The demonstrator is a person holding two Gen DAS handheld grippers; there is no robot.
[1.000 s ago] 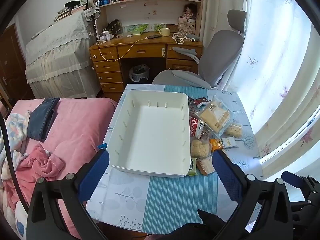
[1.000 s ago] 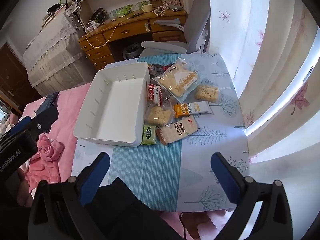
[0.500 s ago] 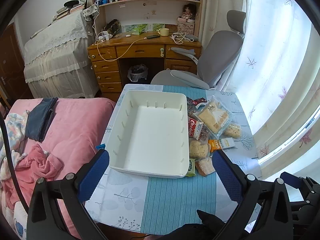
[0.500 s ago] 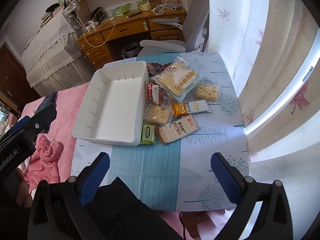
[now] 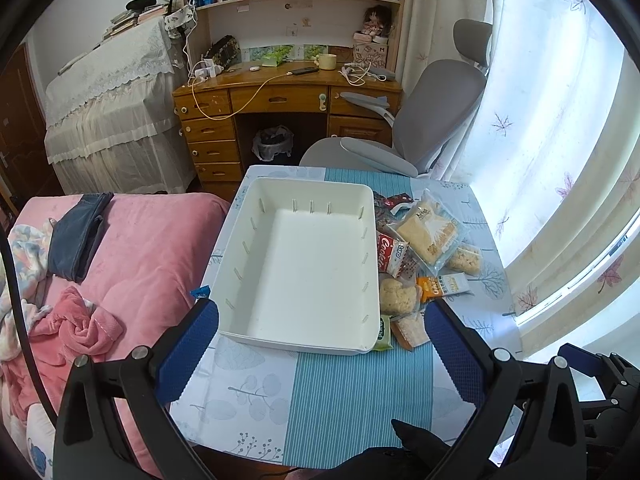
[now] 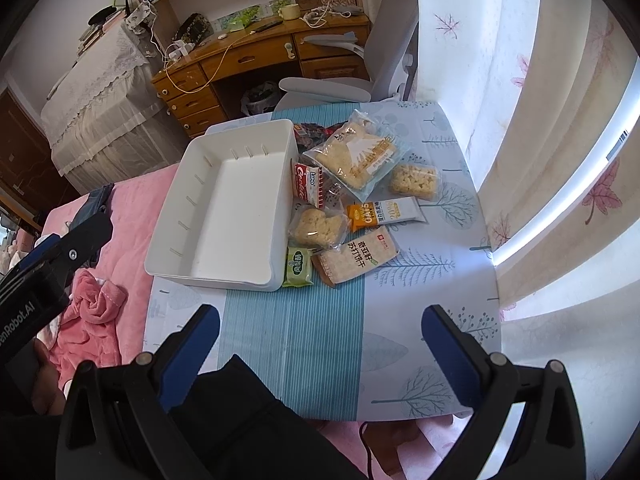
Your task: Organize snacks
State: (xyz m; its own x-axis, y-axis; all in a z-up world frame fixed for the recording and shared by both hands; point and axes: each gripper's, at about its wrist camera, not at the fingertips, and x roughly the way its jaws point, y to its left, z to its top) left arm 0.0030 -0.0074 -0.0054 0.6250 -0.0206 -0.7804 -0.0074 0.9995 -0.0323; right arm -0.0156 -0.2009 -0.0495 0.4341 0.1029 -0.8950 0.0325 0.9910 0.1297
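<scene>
In the left wrist view the left gripper (image 5: 322, 346) has drawn back slightly, jaws wide and empty over the bare tray (image 5: 298, 260). In the right wrist view the right gripper (image 6: 320, 350), equally wide and empty, has barely shifted; the snacks (image 6: 348, 200) lie beside the tray, so sorting hasn't begun.

Tray (image 6: 224, 200) on table (image 6: 420, 300), snack packets (image 6: 352, 208) just right of it, bed (image 5: 152, 240) left

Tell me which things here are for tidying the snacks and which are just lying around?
For the job: white bin, big cracker bag, red cookie pack, orange bar, green packet.

Just lying around: pink blanket, office chair, mug.
</scene>
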